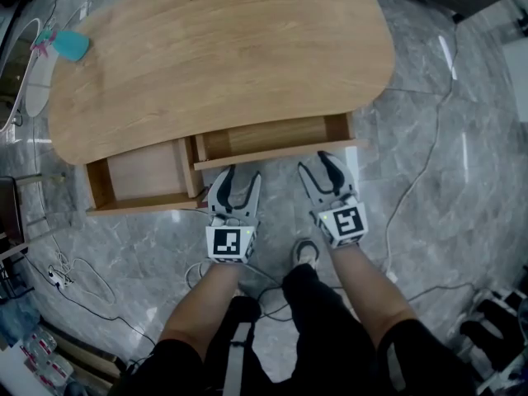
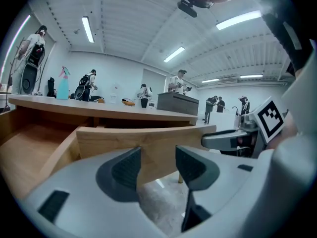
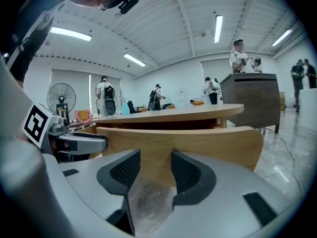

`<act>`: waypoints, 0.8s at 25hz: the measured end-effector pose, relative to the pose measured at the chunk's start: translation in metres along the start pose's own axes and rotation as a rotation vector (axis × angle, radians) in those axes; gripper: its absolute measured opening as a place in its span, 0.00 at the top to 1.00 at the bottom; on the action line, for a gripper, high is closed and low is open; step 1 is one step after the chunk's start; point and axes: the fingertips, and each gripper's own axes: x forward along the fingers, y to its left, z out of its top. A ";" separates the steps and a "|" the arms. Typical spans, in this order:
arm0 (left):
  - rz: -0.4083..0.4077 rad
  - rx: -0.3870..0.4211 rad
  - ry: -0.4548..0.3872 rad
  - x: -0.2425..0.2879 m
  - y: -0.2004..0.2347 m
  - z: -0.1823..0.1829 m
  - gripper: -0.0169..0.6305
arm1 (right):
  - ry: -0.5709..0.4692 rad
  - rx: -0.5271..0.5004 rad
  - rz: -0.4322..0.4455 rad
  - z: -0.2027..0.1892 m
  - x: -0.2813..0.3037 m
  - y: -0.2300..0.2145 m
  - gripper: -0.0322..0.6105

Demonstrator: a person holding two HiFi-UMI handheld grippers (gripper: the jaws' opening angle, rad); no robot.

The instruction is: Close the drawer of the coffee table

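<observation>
Counter (image 1: 223, 56) has its left drawer (image 1: 144, 172) and right drawer (image 1: 264, 137) open. Left tongs (image 1: 242, 174) and right tongs (image 1: 315, 162), both apart and empty, face the right drawer's front.

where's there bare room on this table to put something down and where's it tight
Nearly all the tabletop is bare, from the teal thing at its far left corner to the right end. The left drawer and right drawer stand open and look empty. Crowded: before the right drawer, where the left hand-held gripper and right hand-held gripper hover.
</observation>
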 end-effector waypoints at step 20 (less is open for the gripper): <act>0.015 0.069 0.016 0.061 0.033 0.018 0.63 | -0.004 -0.050 -0.038 0.022 0.059 -0.034 0.64</act>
